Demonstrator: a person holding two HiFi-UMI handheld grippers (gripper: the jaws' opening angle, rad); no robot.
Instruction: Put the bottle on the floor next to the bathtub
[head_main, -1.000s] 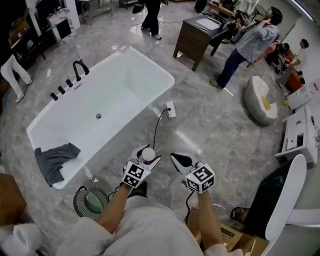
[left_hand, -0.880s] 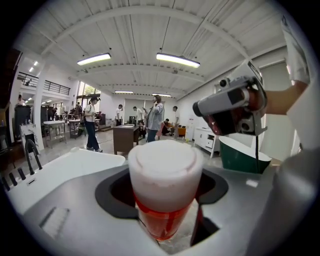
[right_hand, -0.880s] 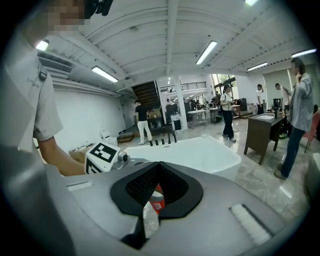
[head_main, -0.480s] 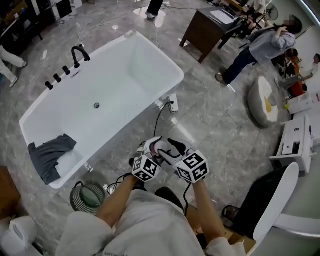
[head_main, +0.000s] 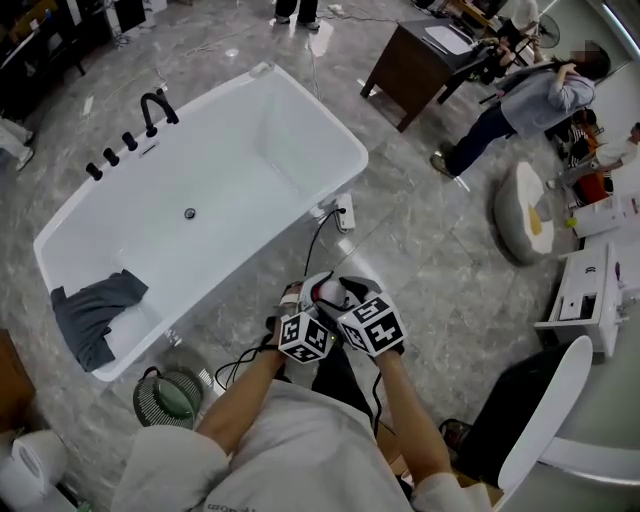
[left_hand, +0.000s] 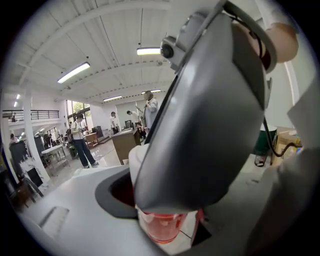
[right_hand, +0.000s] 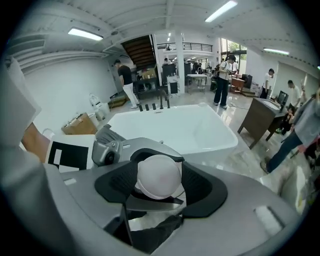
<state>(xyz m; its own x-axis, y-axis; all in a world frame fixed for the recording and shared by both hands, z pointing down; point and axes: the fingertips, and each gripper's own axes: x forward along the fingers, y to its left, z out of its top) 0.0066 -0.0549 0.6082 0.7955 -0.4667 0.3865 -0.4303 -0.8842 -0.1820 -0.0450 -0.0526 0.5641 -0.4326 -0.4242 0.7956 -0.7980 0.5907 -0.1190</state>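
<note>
the head view alone shows the layout: one white bathtub (head_main: 240, 150) fills the upper left. at about 4 o'clock from it, over the grey marble floor (head_main: 430, 250), the left gripper (head_main: 305, 298) and right gripper (head_main: 341, 294) meet tip to tip around one bottle (head_main: 322, 290), which is off the floor. from there the bottle is only a small pale spot. the left gripper view adds its clear, red-tinted body (left_hand: 161, 227), which sits in the left gripper's jaws against a dark pad, so this gripper is clamped on it. the right gripper's grey jaw crosses in front and hides most of that view. the right gripper view looks down on the rounded white cap (right_hand: 159, 176), which neither other view shows so plainly. the cap stands between the right gripper's dark pads. those jaws have just been opening, are spread wide around the cap, and are not gripping it. the left gripper's marker cube (right_hand: 67, 155) is at 9 o'clock of the cap. the count comes to two grippers, one bottle and one bathtub. there is also one grey cloth (head_main: 92, 312) at the tub's 7 o'clock end, one black spout (head_main: 157, 103) at its 11 o'clock edge, and one white power strip (head_main: 343, 212) on the floor at 12 o'clock from the bottle.
</note>
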